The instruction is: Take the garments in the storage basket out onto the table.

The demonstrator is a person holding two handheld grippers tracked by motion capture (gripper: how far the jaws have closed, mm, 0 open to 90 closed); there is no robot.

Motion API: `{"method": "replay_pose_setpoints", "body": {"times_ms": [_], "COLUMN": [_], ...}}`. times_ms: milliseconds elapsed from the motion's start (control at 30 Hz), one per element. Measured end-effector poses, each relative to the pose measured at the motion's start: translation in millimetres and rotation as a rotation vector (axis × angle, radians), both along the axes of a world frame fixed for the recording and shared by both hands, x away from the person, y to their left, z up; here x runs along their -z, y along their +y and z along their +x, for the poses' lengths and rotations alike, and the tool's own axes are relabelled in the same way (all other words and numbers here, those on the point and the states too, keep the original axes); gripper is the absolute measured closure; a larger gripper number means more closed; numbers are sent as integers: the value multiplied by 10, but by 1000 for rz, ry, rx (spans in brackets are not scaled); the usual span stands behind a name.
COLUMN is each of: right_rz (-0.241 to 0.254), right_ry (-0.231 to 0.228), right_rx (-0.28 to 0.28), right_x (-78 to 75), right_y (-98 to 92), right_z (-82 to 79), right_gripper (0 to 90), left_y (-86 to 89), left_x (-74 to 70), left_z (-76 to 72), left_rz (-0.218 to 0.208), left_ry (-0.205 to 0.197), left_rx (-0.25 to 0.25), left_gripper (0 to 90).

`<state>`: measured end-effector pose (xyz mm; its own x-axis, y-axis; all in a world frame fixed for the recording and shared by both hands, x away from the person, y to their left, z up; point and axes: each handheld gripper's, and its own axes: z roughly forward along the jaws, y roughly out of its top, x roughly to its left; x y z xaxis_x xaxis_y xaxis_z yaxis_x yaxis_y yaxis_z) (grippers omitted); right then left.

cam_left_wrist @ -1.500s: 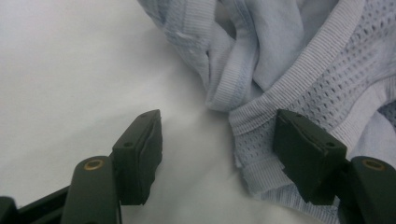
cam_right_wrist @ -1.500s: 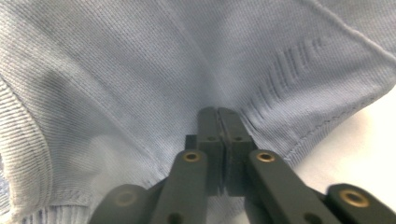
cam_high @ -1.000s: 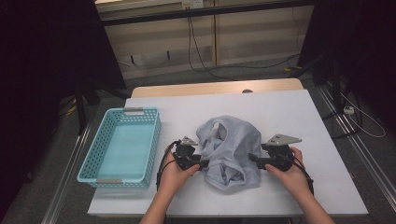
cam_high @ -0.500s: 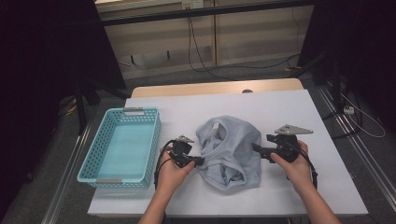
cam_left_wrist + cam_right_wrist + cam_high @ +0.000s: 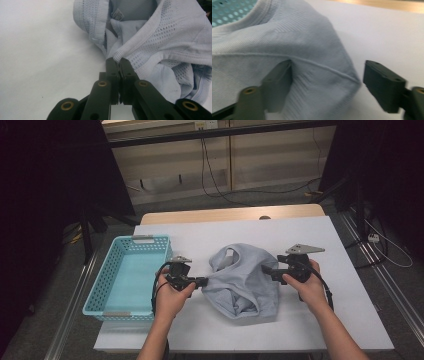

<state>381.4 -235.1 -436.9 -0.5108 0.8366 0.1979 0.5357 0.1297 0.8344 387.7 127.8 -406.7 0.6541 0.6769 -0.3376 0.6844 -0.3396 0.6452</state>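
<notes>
A light blue-grey knit garment [image 5: 245,280] lies crumpled in the middle of the white table. My left gripper [image 5: 204,281] is at its left corner. In the left gripper view the left gripper [image 5: 119,62] is shut on a ribbed hem of the garment [image 5: 170,42], which is drawn taut toward it. My right gripper [image 5: 265,269] is at the garment's right edge, pointing left. In the right gripper view the right gripper [image 5: 328,72] stands open, with a fold of the garment [image 5: 294,37] between its jaws and the right jaw clear of the cloth.
A turquoise plastic basket [image 5: 101,276] stands on the left part of the table, close to my left hand; its mesh [image 5: 227,12] peeks in beyond the cloth. The white table top [image 5: 350,320] has bare room to the right and front. Cables lie on the floor beyond.
My left gripper has closed on the hem and pulled the garment's left corner out toward the basket. My right hand has lifted and shifted toward the far side along the garment's right edge.
</notes>
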Motion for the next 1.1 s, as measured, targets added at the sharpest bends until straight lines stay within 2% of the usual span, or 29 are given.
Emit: {"method": "replay_pose_setpoints", "body": {"times_ms": [33,67,100,200,233,333,400,467,600,733,900,967,1100], "right_rz": [30,46,42,-31,-38,-46,-32,-11,-21,-16,-5,-12,-85], "right_ry": [19,33,40,53,61,86,94,98,94,99,108,114,92], "right_rx": [6,1,-8,-27,-34,-29,-21,-14,-27,-37,-55,-76,-107], "right_x": [21,33,42,38,43,70,81,82,57,26,31,23,6], "right_y": [-1,-4,0,14,9,5,-29,-70,-104,-132,-116,-85,-22], "right_z": [23,40,53,46,36,-29,-87,-162,-318,-452,-637,-699,-791], "right_gripper": [317,404,462,769,799,821,823,822,823,824,824,824,780], "left_y": [-4,-4,-3,-16,-23,-34,-33,-49,-79,-119,-130,-128,-135], "left_x": [9,18,21,24,27,36,30,38,41,10,-53,-74,-62], "left_z": [4,11,19,35,40,55,67,81,136,187,255,272,292], "left_rz": [3,1,3,8,7,6,11,7,8,-7,-35,-46,-48], "left_ry": [2,5,7,4,6,5,5,-14,-17,-36,-39,-37,-25], "left_rx": [1,2,3,4,6,4,2,-20,-31,-50,-61,-70,-72], "left_gripper": [879,879,878,878,878,878,879,879,879,879,880,880,880]}}
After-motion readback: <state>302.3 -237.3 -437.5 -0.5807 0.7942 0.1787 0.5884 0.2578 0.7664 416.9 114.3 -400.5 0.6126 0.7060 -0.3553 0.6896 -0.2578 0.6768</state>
